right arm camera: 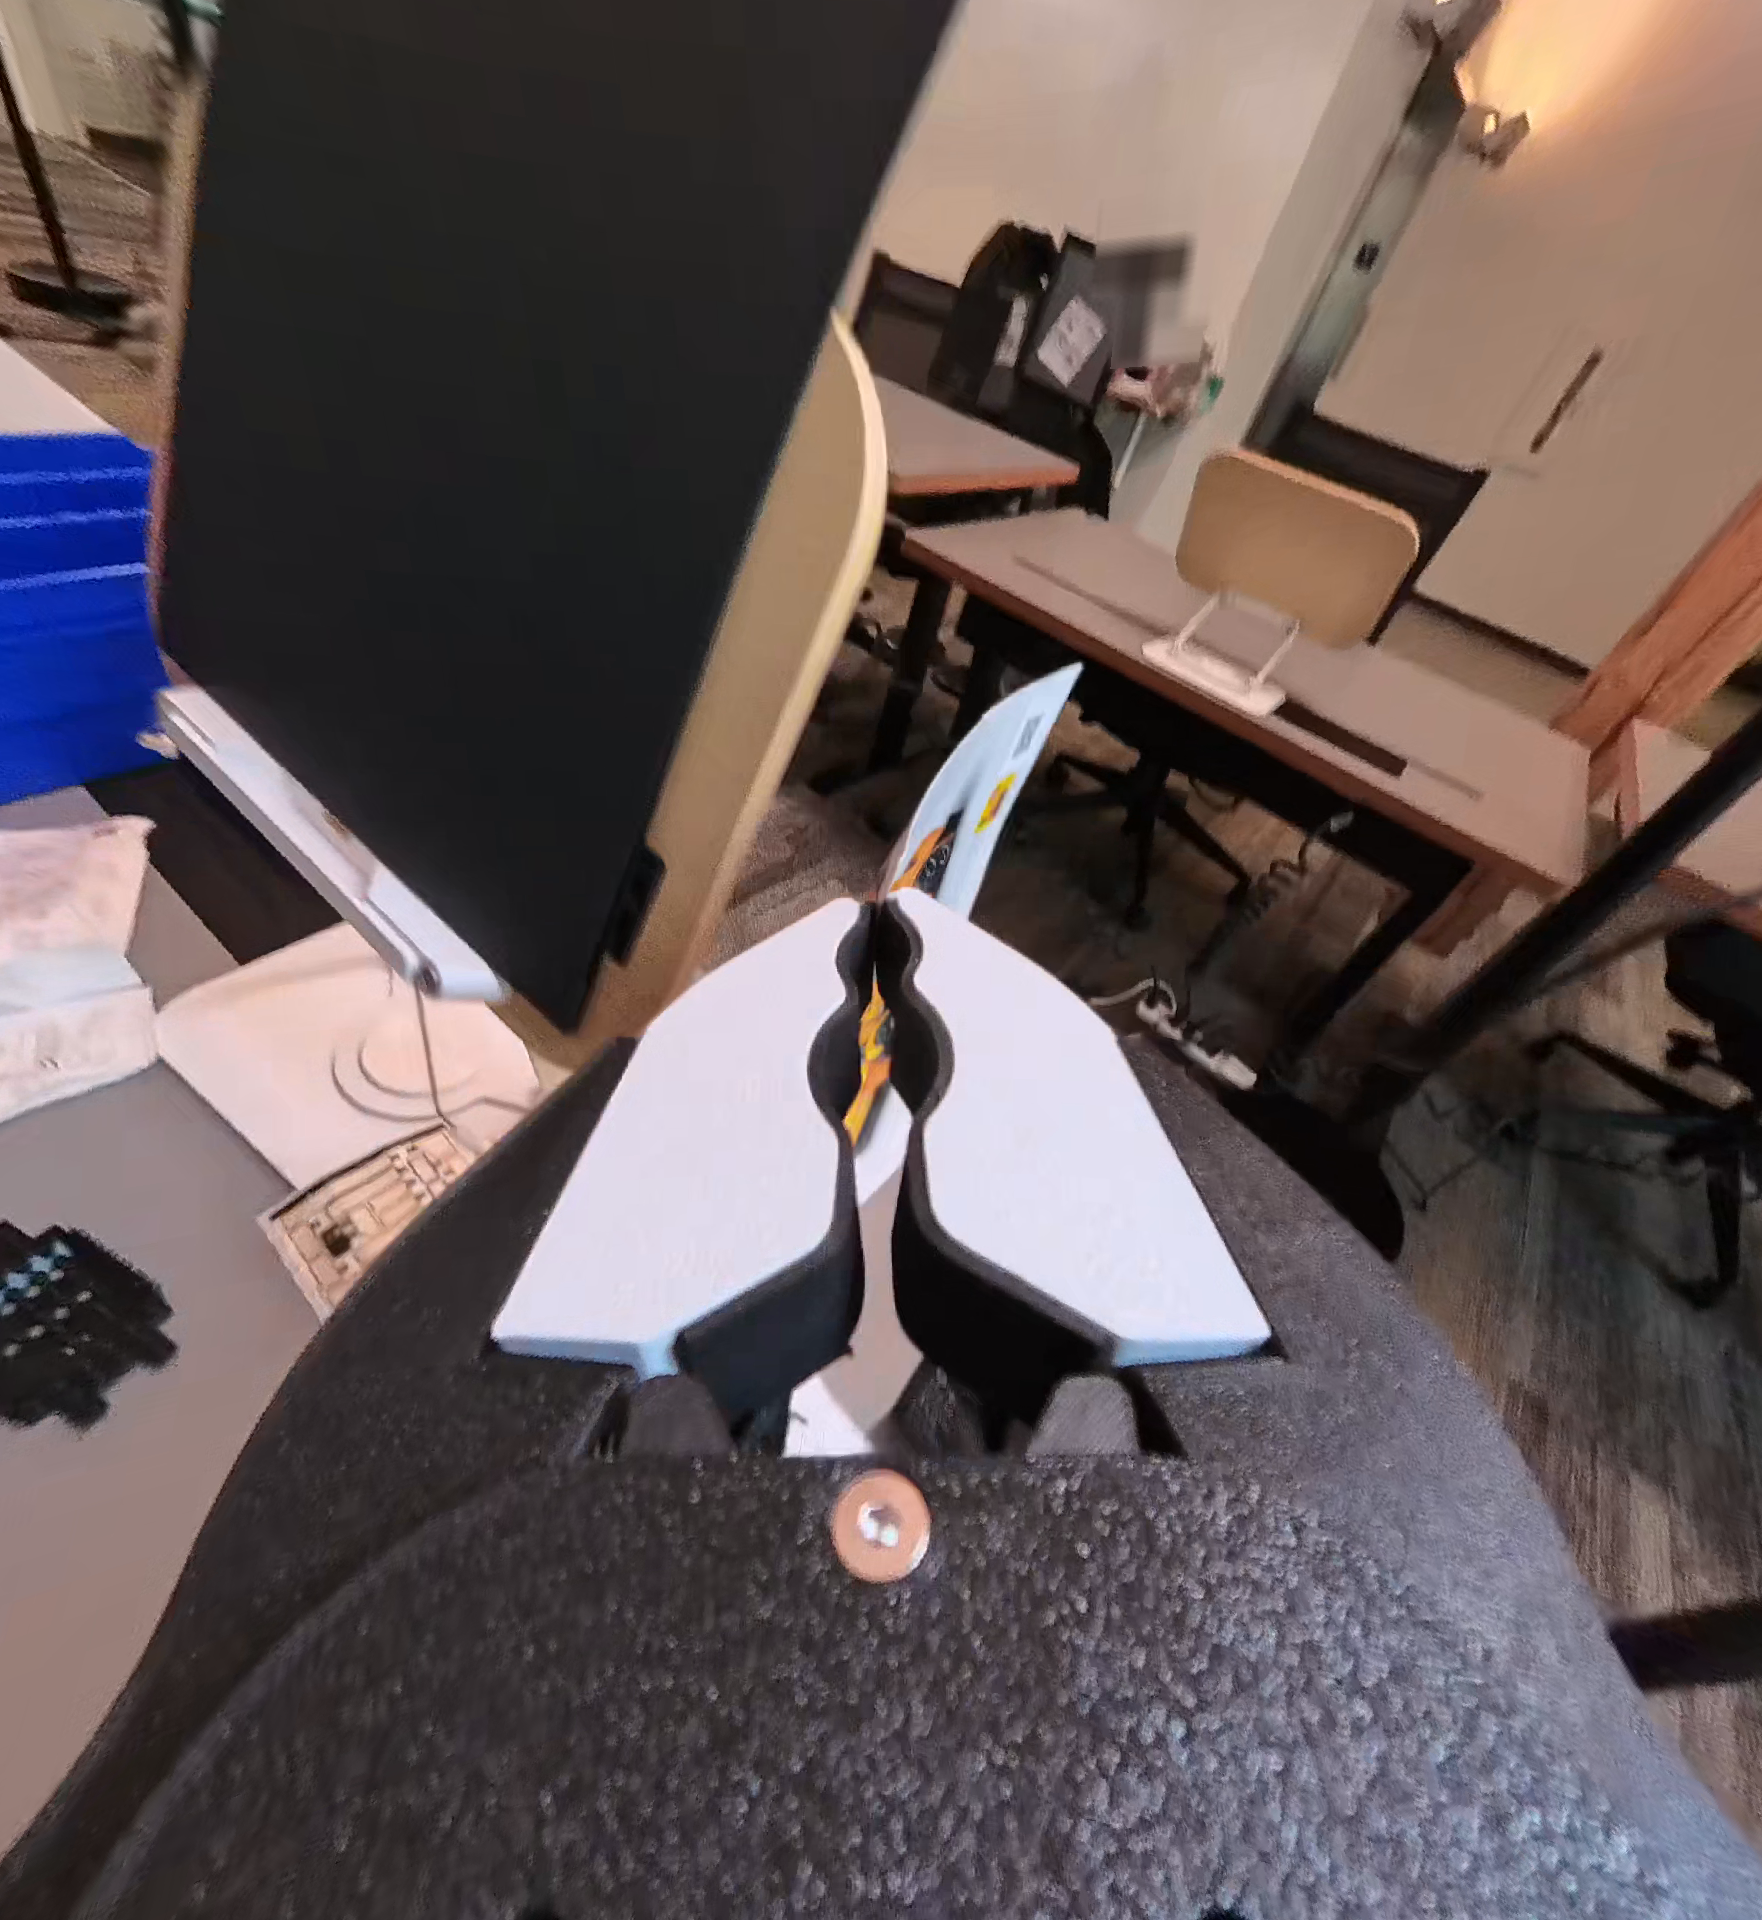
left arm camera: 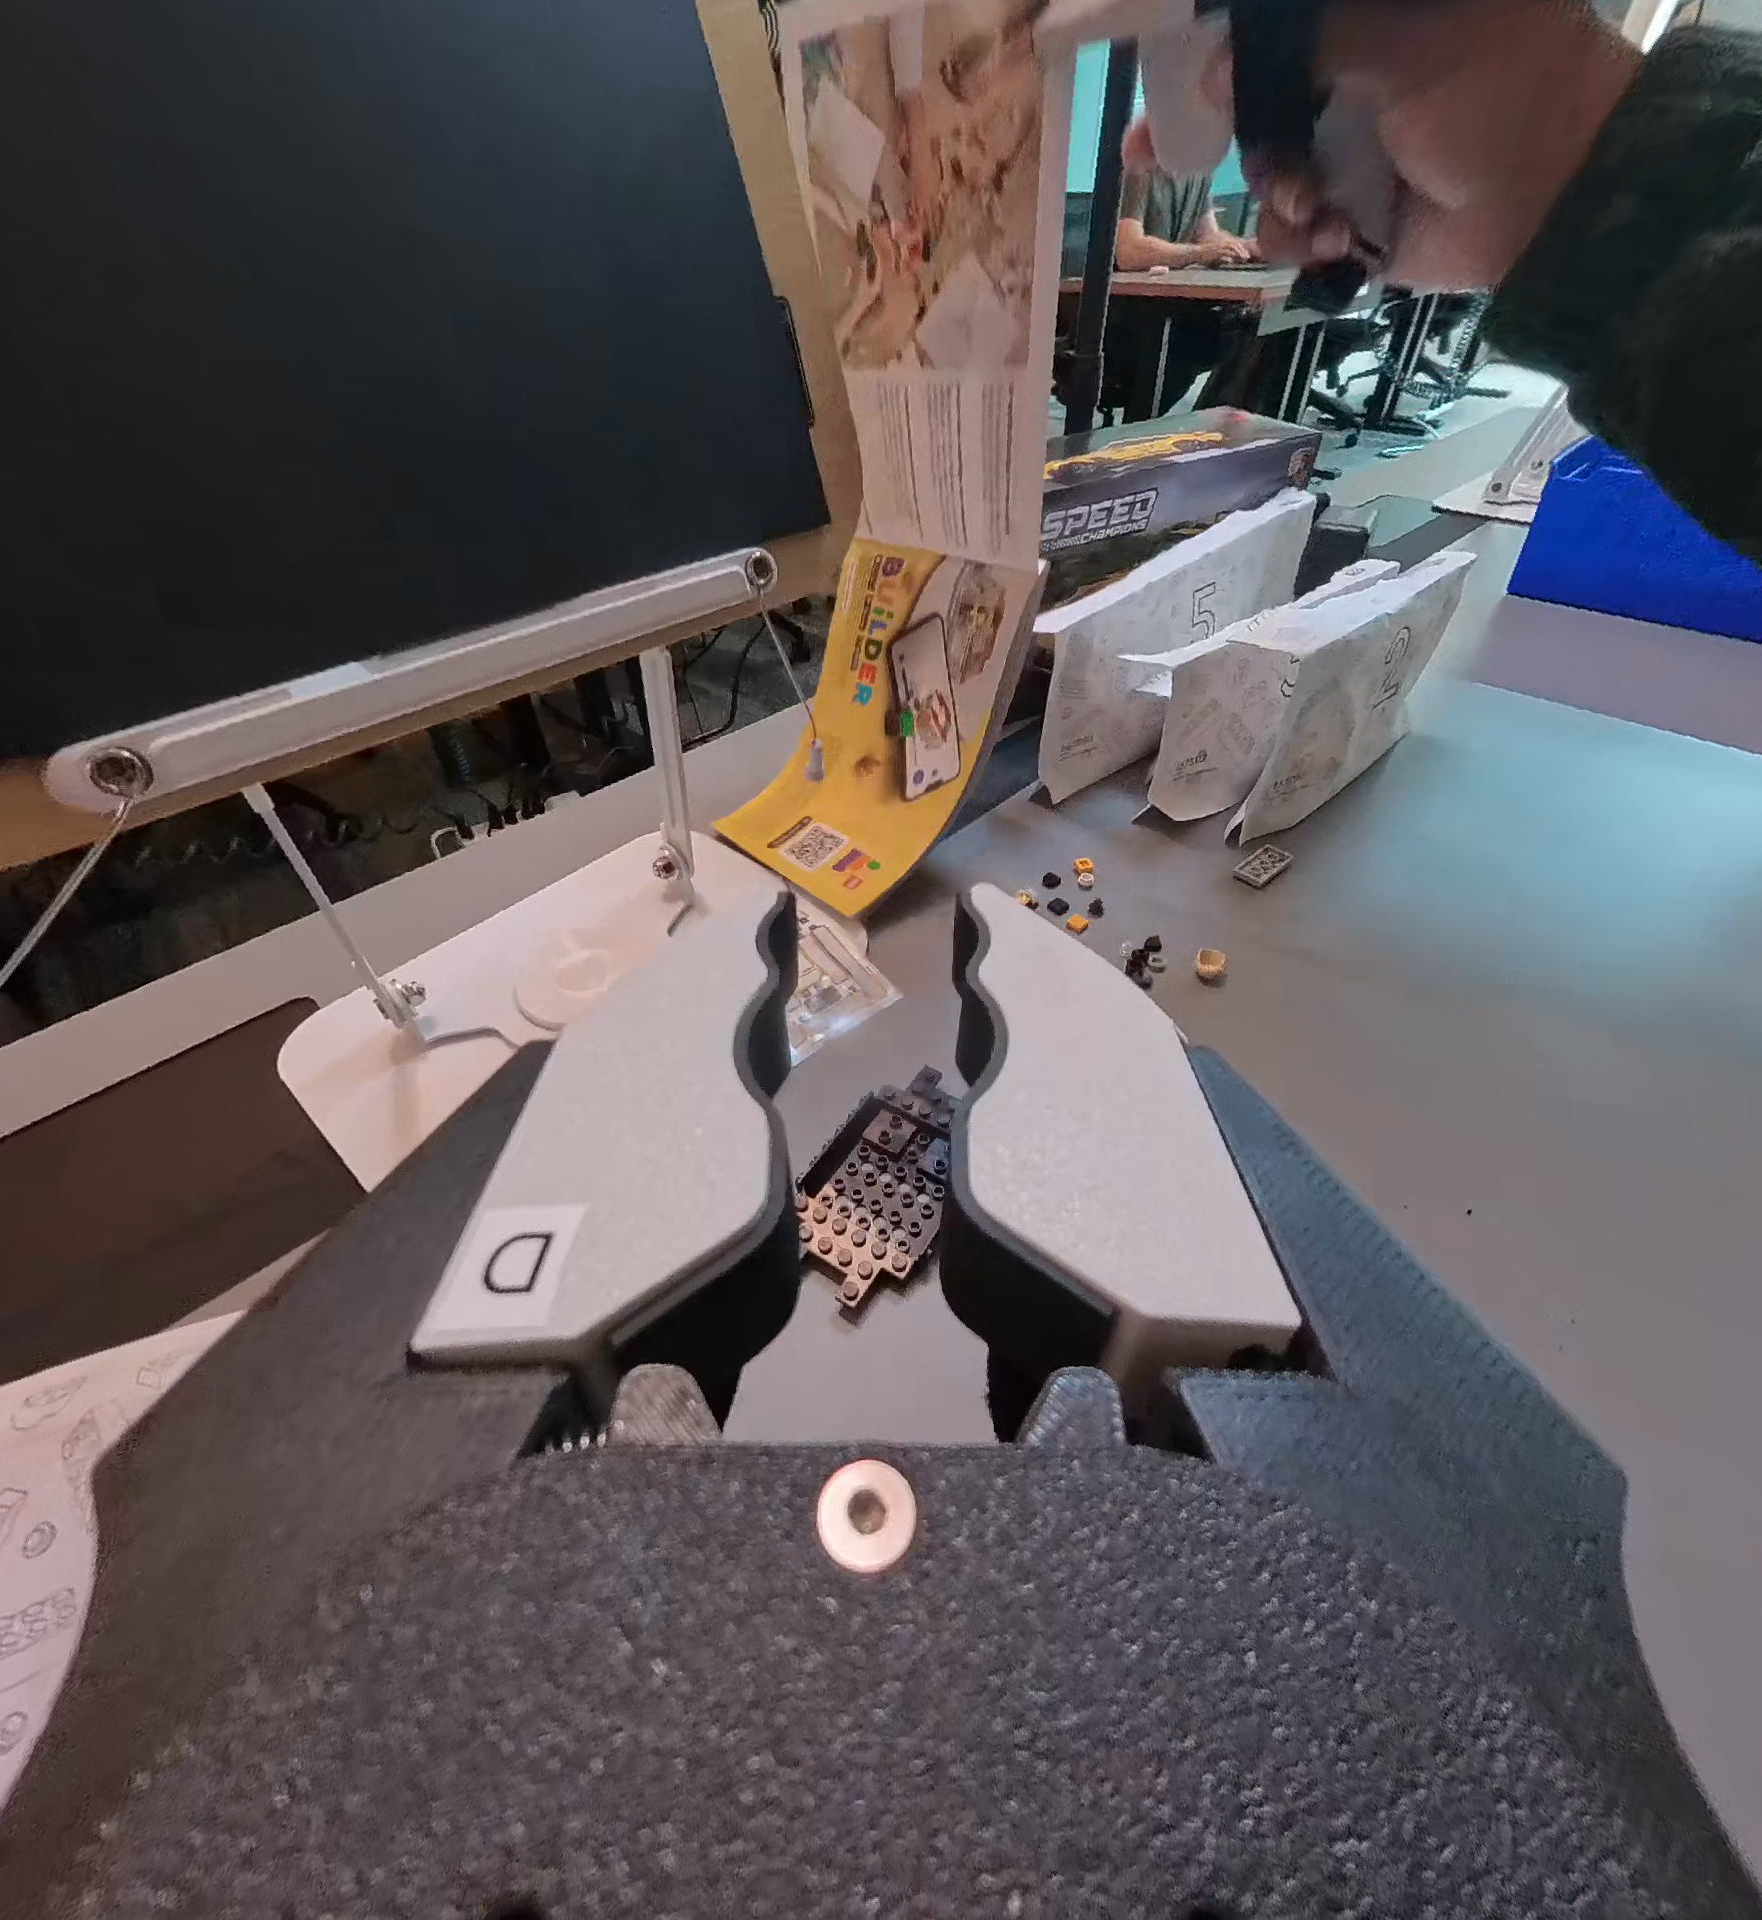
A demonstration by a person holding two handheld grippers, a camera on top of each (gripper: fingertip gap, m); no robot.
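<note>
The right gripper [right arm camera: 877,914] is pointing out past the table edge, level and raised, its two fingers pressed together on a thin booklet [right arm camera: 1002,790] — the sheet is running between the pads and curving up beyond the tips. In the left wrist view the same booklet [left arm camera: 918,260] is hanging from that gripper, high at the top right, draping down to its yellow cover [left arm camera: 856,748] on the grey table [left arm camera: 1479,1039].

The left gripper [left arm camera: 869,914] is tilting down over the table, fingers spread; a black studded brick assembly [left arm camera: 882,1184] is lying on the table between them, deep near their base, and whether the pads are touching it cannot be told; a clear plastic bag [left arm camera: 835,987] is lying just beyond the left fingertip.

To the right — open table, with a scatter of small loose pieces [left arm camera: 1116,914], black, orange and pale, too small to count surely; one grey plate [left arm camera: 1266,862] apart from them; three white numbered bags [left arm camera: 1251,707] standing in a row; one dark box [left arm camera: 1178,478] behind them. A white lamp base [left arm camera: 503,987] and a black panel [left arm camera: 337,312] are closing off the left.
</note>
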